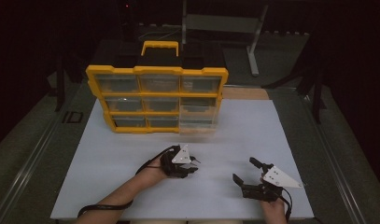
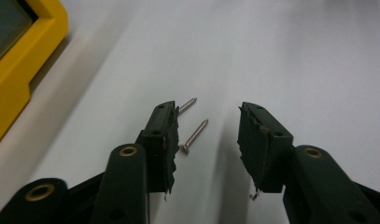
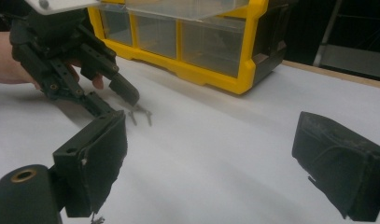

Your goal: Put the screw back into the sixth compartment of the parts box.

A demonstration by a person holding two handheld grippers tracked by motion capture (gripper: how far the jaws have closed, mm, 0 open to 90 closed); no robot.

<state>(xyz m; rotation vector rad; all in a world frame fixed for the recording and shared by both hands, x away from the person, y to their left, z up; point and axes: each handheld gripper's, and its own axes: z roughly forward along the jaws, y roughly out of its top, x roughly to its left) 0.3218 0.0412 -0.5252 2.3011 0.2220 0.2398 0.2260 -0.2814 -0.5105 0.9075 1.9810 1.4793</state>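
On the dark surface just left of the white table (image 1: 108, 154), pale marking (image 1: 72, 117) that looks like the letters "ID" shows in the high view; they are faint and the reading is not sure. No label, brand or number can be read on the yellow drawer cabinet (image 1: 157, 71) or on its clear drawer fronts, in any of the three views. The grey plates on the two tools carry no legible print. A small red light (image 1: 127, 6) glows in the dark background, with no lettering to read beside it.
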